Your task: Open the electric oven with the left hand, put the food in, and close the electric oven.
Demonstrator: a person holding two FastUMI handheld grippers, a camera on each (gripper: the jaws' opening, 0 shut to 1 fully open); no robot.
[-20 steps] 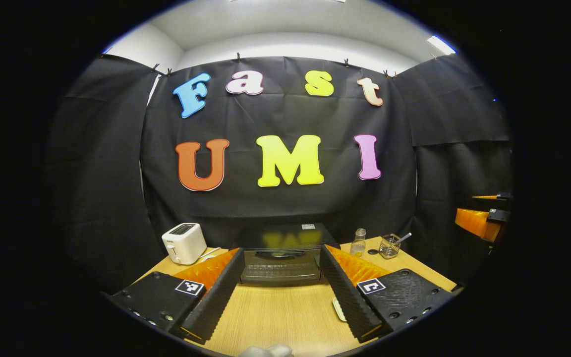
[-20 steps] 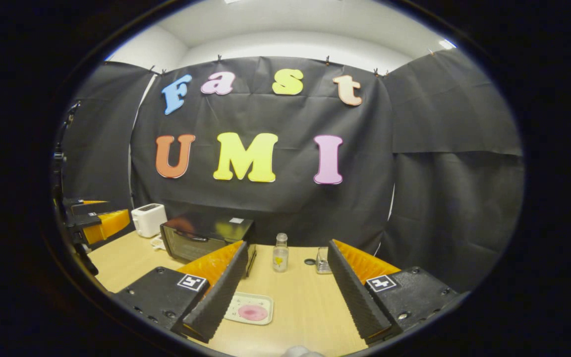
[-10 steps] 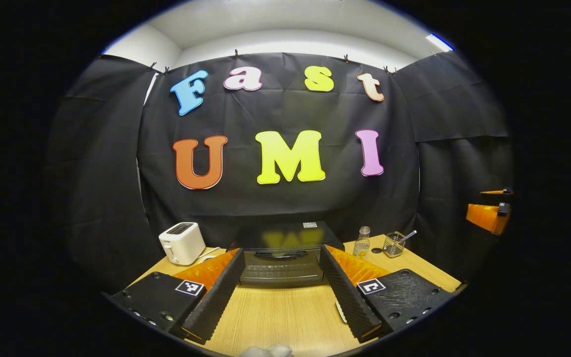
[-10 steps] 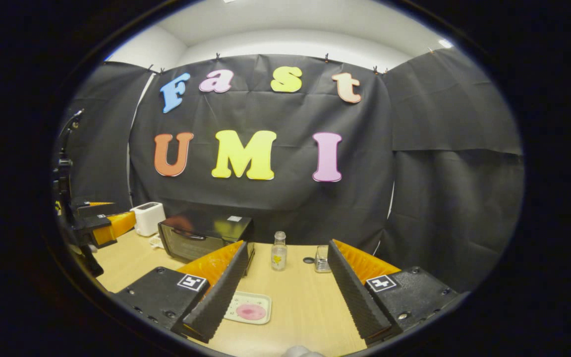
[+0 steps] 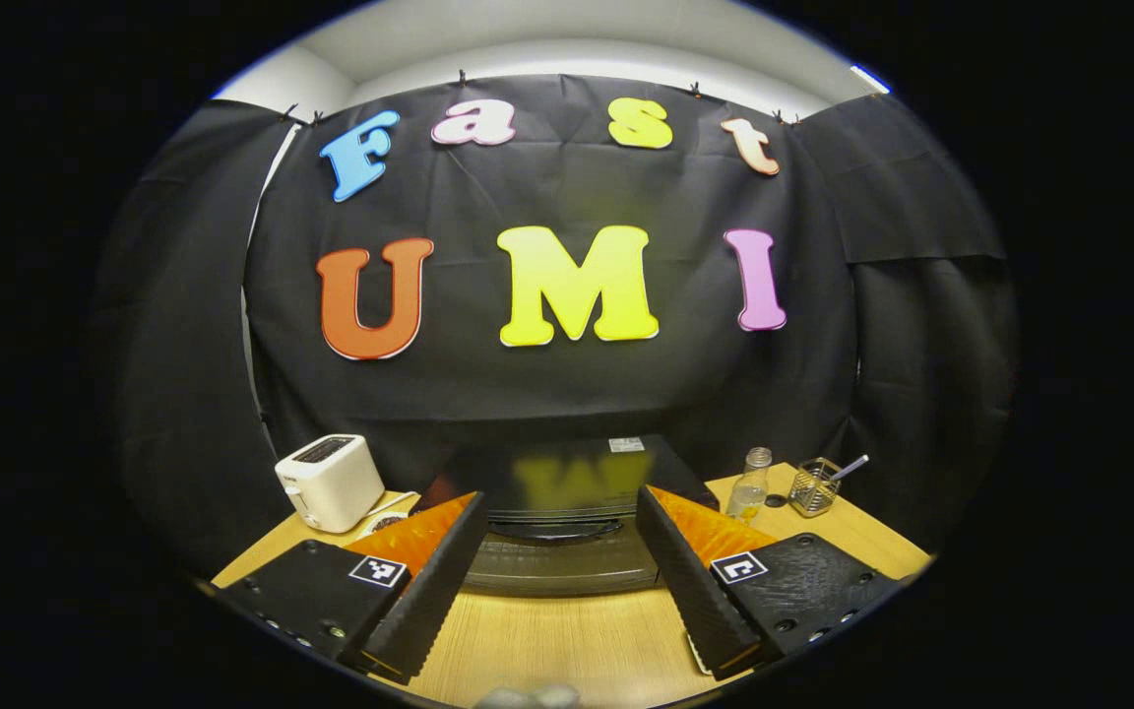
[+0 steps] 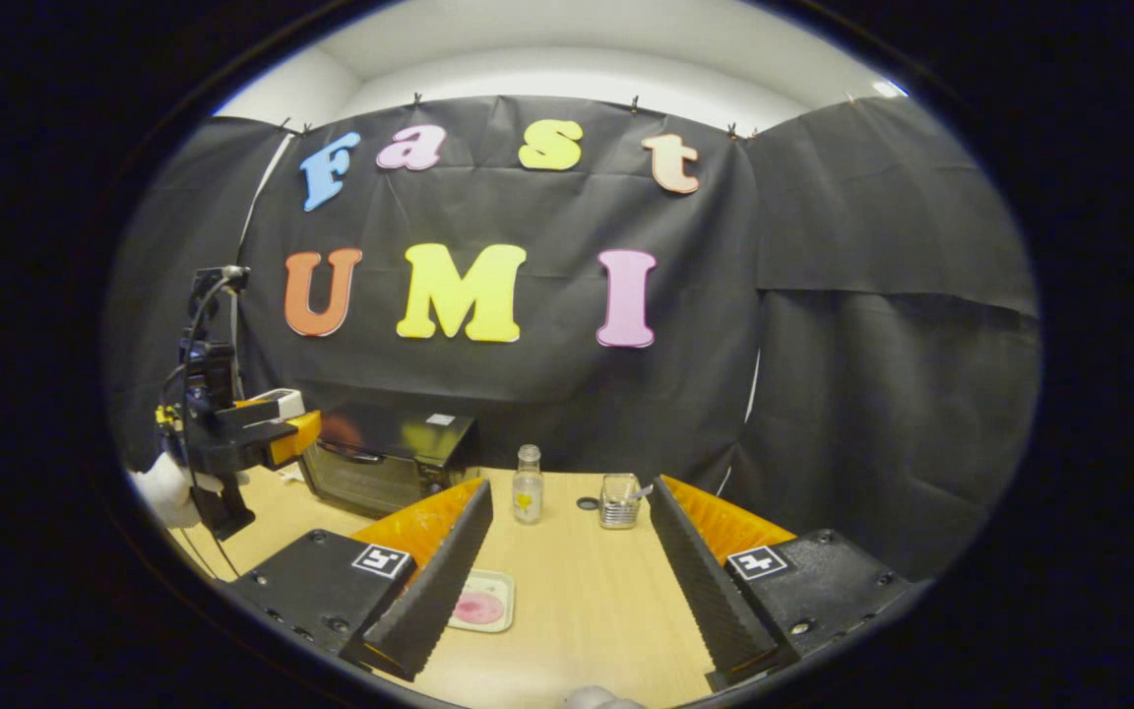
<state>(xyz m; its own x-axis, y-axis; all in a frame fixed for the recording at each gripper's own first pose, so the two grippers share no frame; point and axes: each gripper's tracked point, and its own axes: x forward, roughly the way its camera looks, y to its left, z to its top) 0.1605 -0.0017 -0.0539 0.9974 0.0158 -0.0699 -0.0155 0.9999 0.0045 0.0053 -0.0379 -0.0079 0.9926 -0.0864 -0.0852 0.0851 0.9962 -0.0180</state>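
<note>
The oven sits broadside at the table's rear, door seemingly shut, facing the left gripper, fingers wide. The right gripper, spread empty, sees the food plate.

Left gripper: two wedge-shaped finger blocks with ribbed, sawtooth inner faces and ridged sloped backs. Each sits on a flat textured black mounting plate with recessed screws along the edges. One square black-and-white fiducial tag per plate, near the finger root.

Right gripper: same build, ribbed faces, screw-studded black plates, one tag each side.

From the right gripper view the left unit's side shows a black body with orange parts, a thin black cable looping to a top-mounted module, and a white glove on the holding hand.
</note>
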